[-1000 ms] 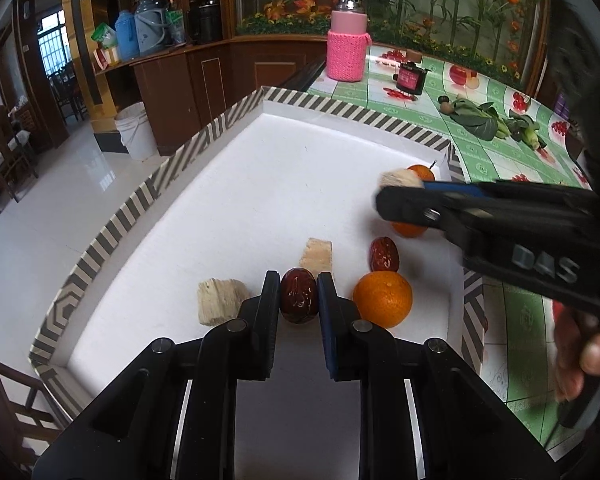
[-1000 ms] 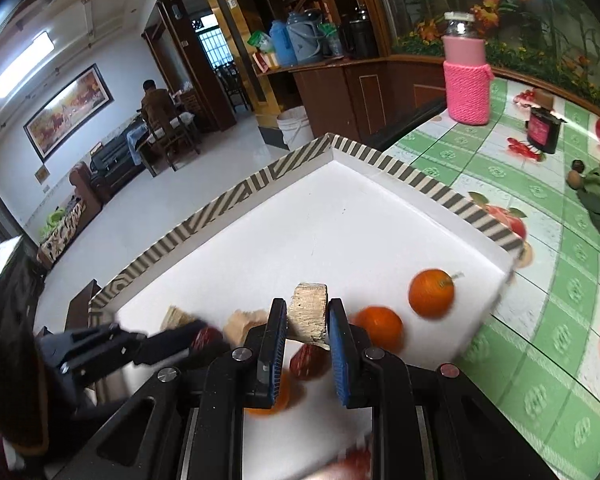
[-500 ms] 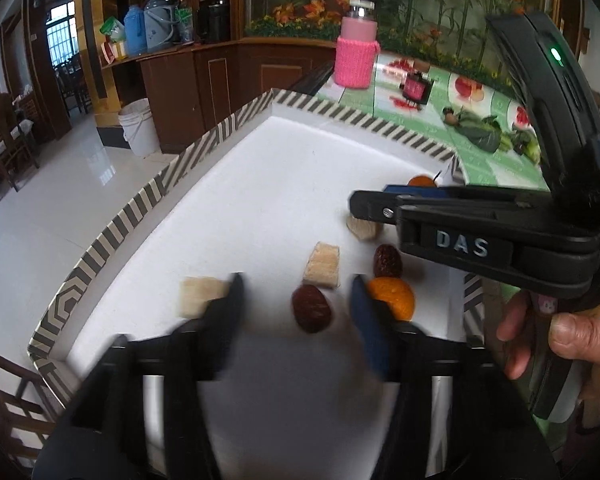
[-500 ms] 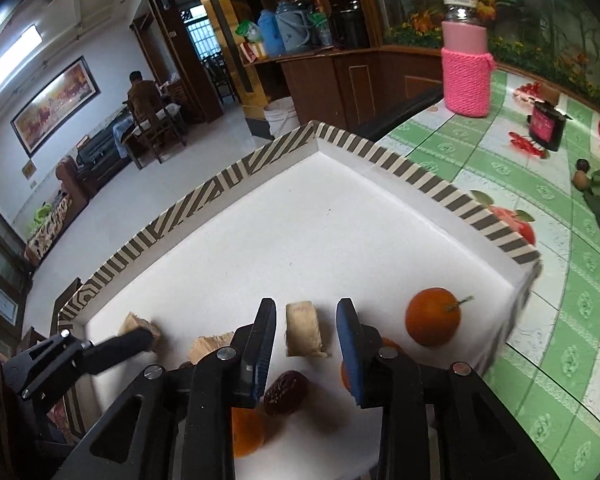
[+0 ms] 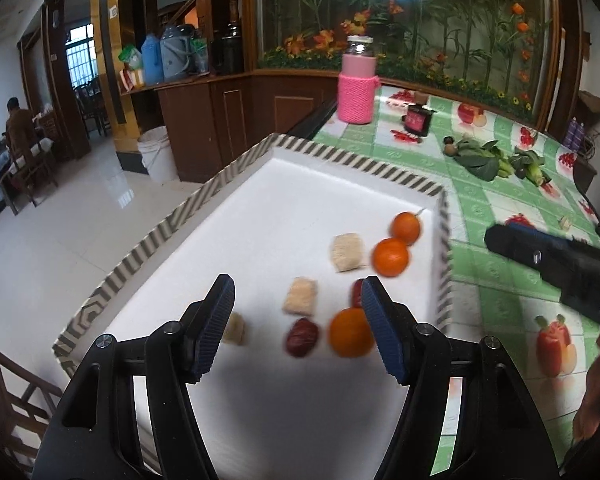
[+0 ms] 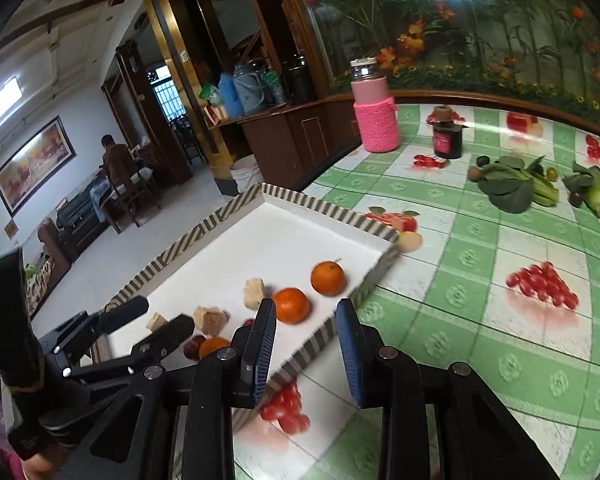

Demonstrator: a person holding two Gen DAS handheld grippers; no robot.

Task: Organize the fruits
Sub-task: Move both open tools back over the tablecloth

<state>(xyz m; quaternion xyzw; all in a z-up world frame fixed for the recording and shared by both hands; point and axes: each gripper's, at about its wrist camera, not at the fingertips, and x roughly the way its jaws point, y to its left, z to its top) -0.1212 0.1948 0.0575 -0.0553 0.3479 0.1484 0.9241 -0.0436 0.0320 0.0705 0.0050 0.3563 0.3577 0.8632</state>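
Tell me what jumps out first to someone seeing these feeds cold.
Three oranges glow against the white tray, two near its right wall and one nearer the left gripper, whose jaws stand wide open and empty. Dark red dates and pale tan blocks lie among them. Beyond the tray, a pink knitted jar stands out on the green checked tablecloth.

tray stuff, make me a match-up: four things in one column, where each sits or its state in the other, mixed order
Things:
1. left gripper
2. pink jar
3. stemmed orange
4. dark red date

Places or states:
A. on the green tablecloth, beyond the tray
B. open, holding nothing
C. on the tray, beside the nearest orange
D. in the tray's far right corner

Pairs: 1-B, 2-A, 3-D, 4-C
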